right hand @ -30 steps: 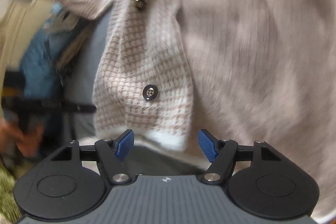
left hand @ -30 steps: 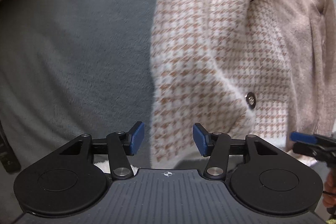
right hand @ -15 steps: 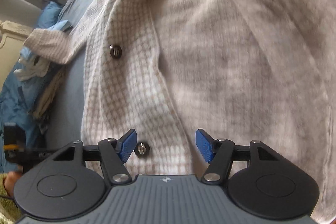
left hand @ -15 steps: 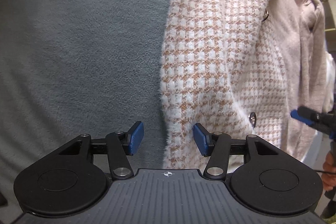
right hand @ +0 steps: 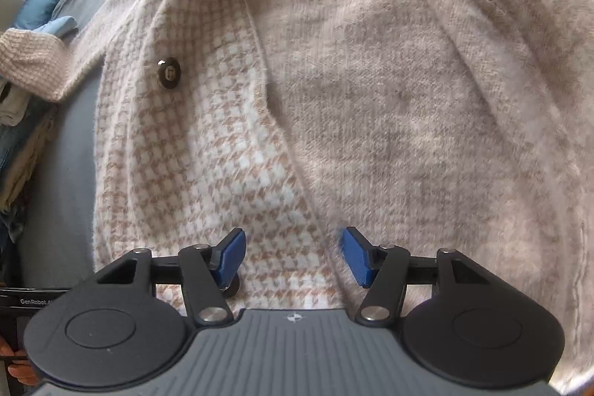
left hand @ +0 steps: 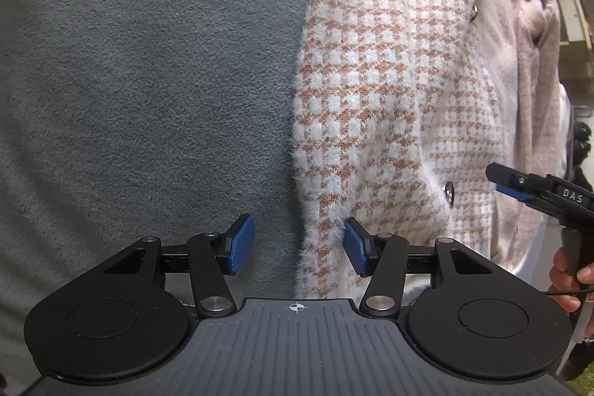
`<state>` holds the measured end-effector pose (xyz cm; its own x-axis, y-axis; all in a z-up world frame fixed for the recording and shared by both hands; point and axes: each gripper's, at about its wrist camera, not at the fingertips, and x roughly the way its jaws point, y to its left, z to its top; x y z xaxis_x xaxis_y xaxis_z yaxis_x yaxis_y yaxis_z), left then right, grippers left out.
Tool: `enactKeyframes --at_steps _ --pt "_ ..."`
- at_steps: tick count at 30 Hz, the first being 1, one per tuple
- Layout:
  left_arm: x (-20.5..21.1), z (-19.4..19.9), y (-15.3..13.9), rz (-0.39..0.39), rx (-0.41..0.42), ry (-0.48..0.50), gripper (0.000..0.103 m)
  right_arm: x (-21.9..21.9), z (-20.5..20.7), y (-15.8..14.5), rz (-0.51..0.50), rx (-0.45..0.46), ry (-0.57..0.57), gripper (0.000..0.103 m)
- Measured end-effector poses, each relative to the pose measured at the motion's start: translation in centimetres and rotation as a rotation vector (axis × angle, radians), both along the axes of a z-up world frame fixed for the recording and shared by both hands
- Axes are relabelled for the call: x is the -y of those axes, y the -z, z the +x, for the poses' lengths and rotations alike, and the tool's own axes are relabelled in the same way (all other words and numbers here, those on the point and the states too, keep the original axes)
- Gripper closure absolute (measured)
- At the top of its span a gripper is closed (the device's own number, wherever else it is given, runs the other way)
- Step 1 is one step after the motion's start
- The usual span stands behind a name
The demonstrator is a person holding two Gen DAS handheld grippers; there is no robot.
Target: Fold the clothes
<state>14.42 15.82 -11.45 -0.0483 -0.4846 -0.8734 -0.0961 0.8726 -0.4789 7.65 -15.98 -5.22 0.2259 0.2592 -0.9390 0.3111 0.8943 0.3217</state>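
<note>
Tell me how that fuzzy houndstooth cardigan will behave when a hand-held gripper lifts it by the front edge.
The cardigan will probably drape limply: it lies in soft folds on the grey blanket. Its fuzzy knit edge should grip the blue pads well, not slip. It looks thick, so it is likely somewhat heavy for a top and may stretch when lifted by one edge.
</note>
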Motion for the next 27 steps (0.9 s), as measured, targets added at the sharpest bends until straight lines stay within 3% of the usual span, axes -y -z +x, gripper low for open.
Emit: enactKeyframes --at_steps 3,10,19,23,24,25,27 --pt "0.0 -0.3 1.1 -0.042 -0.055 0.020 0.051 0.3 -1.9 -0.8 0.015 -0.018 0.065 0.043" --pt "1.1 -2.1 3.3 -0.059 -0.134 0.095 0.050 2.9 -8.0 -0.2 0.200 -0.146 0.284 0.040" --pt "1.9 -3.3 1.7 -0.075 -0.077 0.080 0.050 4.1 -7.3 0.3 0.175 -0.094 0.208 0.037" --pt "3.5 -2.8 1.7 -0.024 -0.071 0.103 0.050 4.6 -6.8 0.7 0.165 -0.074 0.168 0.038" --pt "3.9 -2.6 1.7 -0.010 -0.069 0.109 0.054 4.6 -6.5 1.2 0.166 -0.075 0.149 0.038" --pt "4.3 -2.5 1.7 0.005 -0.067 0.116 0.068 4.5 -6.3 1.8 0.168 -0.077 0.133 0.038" --pt "5.1 -2.9 0.9 0.072 -0.066 0.131 0.088 4.2 -6.0 2.3 0.181 -0.079 0.084 0.058"
